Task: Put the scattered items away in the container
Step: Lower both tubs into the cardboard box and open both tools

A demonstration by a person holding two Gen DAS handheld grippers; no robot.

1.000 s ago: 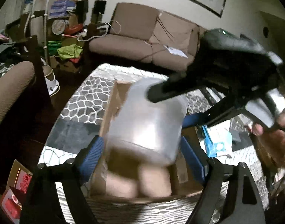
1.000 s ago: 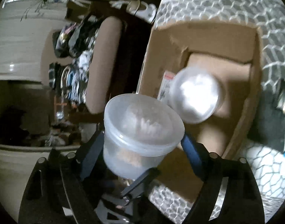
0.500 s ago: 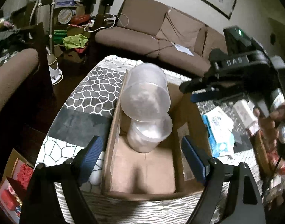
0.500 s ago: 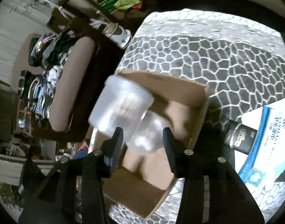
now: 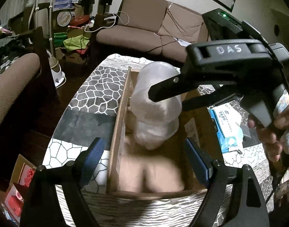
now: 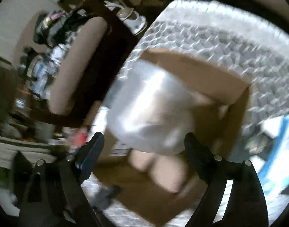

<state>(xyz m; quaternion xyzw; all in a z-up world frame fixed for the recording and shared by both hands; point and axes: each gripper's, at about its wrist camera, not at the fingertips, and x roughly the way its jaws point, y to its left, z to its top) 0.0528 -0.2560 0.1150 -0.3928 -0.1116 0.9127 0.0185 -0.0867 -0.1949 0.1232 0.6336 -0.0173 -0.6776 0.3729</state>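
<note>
An open cardboard box [image 5: 119,124] stands on the patterned tablecloth. Inside it a translucent plastic tub [image 5: 155,87] lies tilted on top of a second tub [image 5: 155,134]. My right gripper [image 5: 167,102] hovers over them in a person's hand [image 5: 271,132]. In the blurred right wrist view its jaws [image 6: 142,140] are opening, and the tub [image 6: 150,104] sits loose just beyond the pads, untouched, in the box [image 6: 191,64]. My left gripper [image 5: 142,145] hangs open above the box's near end with nothing between its blue pads [image 5: 96,151].
A blue and white tissue pack [image 5: 227,124] lies right of the box. A brown sofa [image 5: 144,24] stands behind the table, a padded chair [image 5: 13,87] to the left. A red packet [image 5: 17,189] lies at the lower left. Clutter fills the far left corner.
The right gripper held the lidded tub above the box; the tub now lies in the box on the other tub. Its jaws narrowed, then spread wide. The left gripper stayed put.
</note>
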